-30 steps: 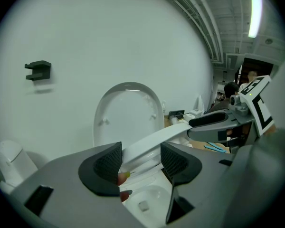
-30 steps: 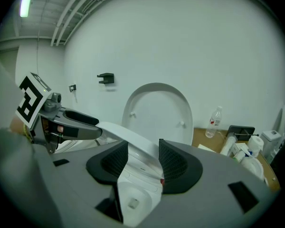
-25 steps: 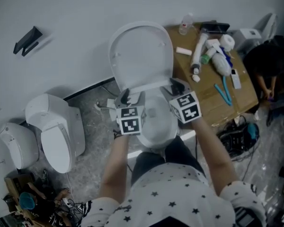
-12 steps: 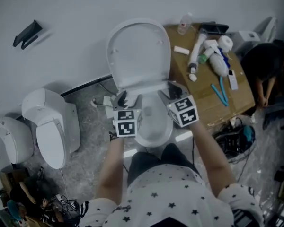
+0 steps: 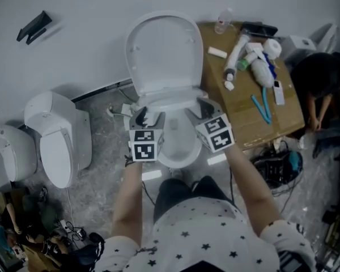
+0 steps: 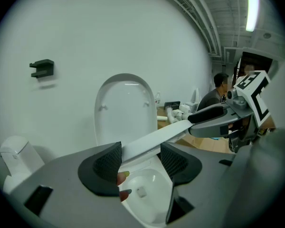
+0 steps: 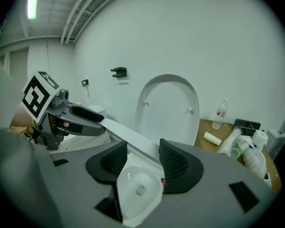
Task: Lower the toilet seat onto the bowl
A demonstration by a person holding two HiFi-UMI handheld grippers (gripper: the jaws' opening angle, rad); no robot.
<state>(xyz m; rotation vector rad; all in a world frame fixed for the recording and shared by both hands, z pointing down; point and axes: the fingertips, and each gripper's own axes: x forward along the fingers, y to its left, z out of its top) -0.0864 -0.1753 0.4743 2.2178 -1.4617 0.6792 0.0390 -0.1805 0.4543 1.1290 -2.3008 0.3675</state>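
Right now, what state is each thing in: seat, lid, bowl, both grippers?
toilet seat: partly lowered, held between lid and bowl
toilet lid: raised upright against the wall
bowl: uncovered
left gripper: shut on the toilet seat
right gripper: shut on the toilet seat

The floor [image 5: 99, 191] carried a toilet [image 5: 175, 149], two spares [image 5: 56, 140] and cables [image 5: 277, 163]; the worktop [image 5: 255, 123] bore a bottle [image 5: 222, 21] and tubes [image 5: 238, 52].

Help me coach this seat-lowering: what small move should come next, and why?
Probably lower both claws together. The left claw and right claw each pinch the toilet seat, which hangs above the bowl while the lid stands upright.
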